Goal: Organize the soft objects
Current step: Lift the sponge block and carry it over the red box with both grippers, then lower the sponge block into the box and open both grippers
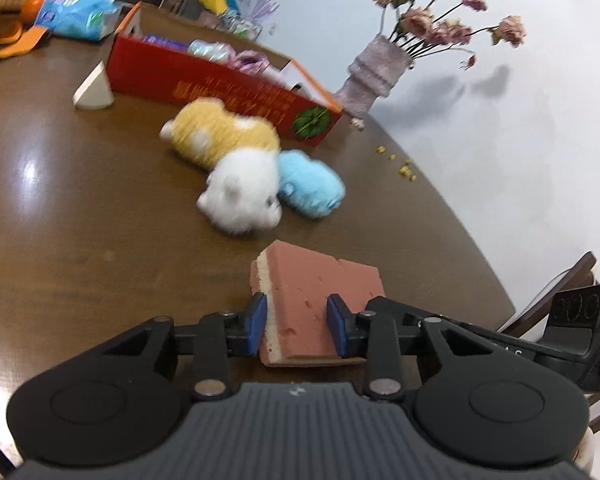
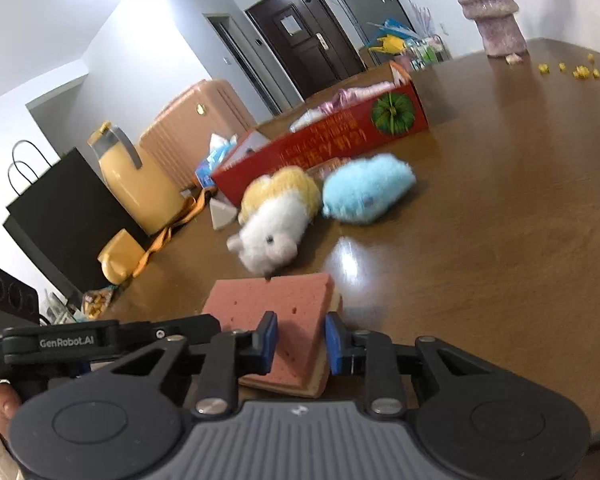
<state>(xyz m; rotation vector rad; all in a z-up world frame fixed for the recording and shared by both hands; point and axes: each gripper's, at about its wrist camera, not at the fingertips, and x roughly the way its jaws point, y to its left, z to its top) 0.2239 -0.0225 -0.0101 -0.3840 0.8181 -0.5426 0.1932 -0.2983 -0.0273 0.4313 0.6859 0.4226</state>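
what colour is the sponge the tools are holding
Pinkish-red on top with a cream layer along the edge; the sponge shows best in the left wrist view.

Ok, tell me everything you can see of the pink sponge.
The pink sponge is a flat rectangular block, pitted pink foam over a thin cream layer, with another pink layer showing beneath at its edge. It lies on the brown wooden table, just in front of the white plush toy. Both the left gripper and the right gripper clamp its near end with blue pads.
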